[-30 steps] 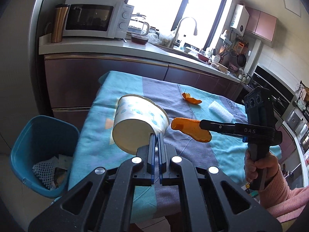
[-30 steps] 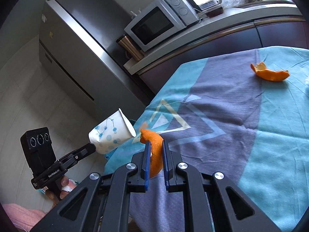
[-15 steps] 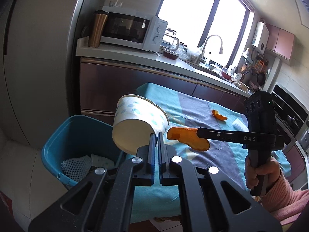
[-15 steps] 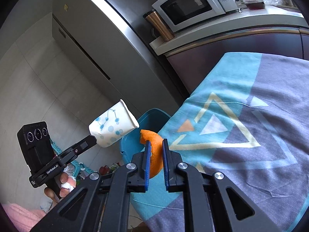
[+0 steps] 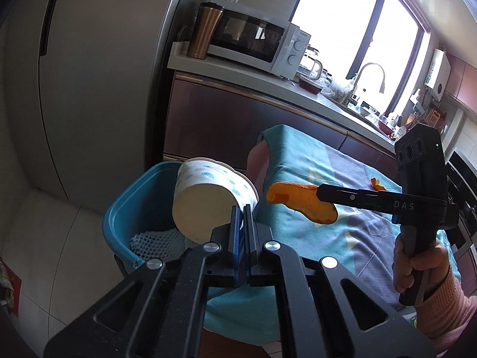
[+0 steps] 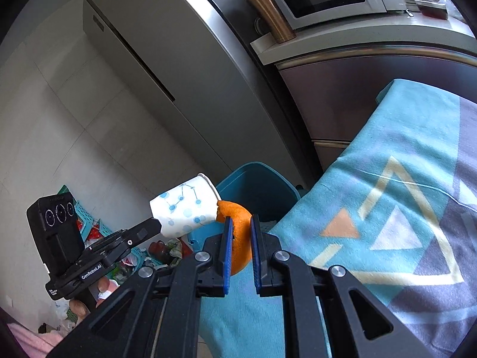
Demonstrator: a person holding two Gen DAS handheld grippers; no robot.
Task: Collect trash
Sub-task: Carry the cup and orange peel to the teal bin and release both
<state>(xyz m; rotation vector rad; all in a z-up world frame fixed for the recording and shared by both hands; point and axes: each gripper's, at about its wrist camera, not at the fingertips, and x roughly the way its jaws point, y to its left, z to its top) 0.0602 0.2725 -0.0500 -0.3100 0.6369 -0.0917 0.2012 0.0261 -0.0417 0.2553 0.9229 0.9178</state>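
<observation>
My left gripper (image 5: 242, 208) is shut on the wall of a white paper cup with blue dots (image 5: 205, 205), held on its side above the blue trash bin (image 5: 119, 226). In the right wrist view the same cup (image 6: 183, 208) hangs beside the bin (image 6: 256, 185). My right gripper (image 6: 240, 223) is shut on a piece of orange peel (image 6: 238, 238), held at the table's left end close to the cup. The left wrist view shows that peel (image 5: 298, 203) in the right gripper (image 5: 320, 193). A second orange peel (image 5: 376, 184) lies further along the table.
The table wears a teal and grey cloth (image 6: 402, 208). The bin holds white netting (image 5: 152, 243) and paper. Behind it stand a steel fridge (image 5: 89, 74) and a counter with a microwave (image 5: 253, 43) and a copper tumbler (image 5: 205, 29). Baskets of clutter (image 6: 98, 232) sit on the floor.
Both grippers have swung left from over the table to its end, so the cup now hangs over the bin and the peel near it. Both grips are unchanged.
</observation>
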